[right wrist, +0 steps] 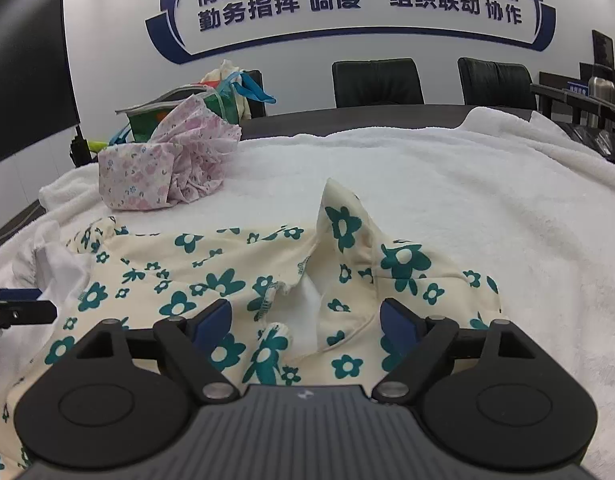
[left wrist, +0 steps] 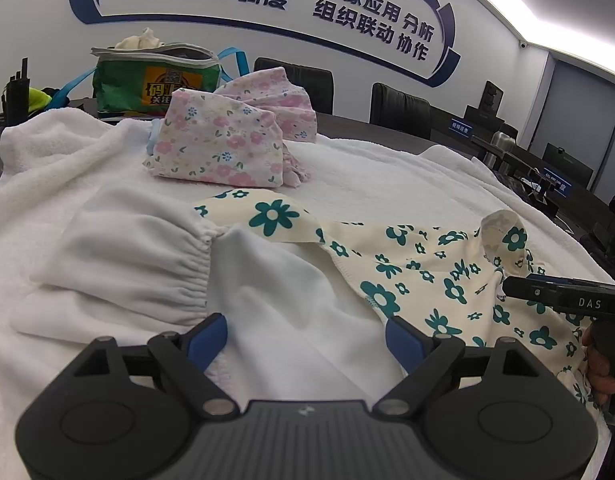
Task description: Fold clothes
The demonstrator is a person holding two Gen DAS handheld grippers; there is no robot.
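A cream garment with teal flowers lies spread and rumpled on the white towel; it also fills the near part of the right wrist view. A white garment with an elastic waist lies to its left, partly under it. My left gripper is open just above the white garment. My right gripper is open over the flowered garment, holding nothing. The right gripper's body shows at the right edge of the left wrist view.
A folded pink floral garment lies further back on the towel, also seen in the right wrist view. A green bag stands behind it. Black chairs line the table's far edge. Equipment sits at the right.
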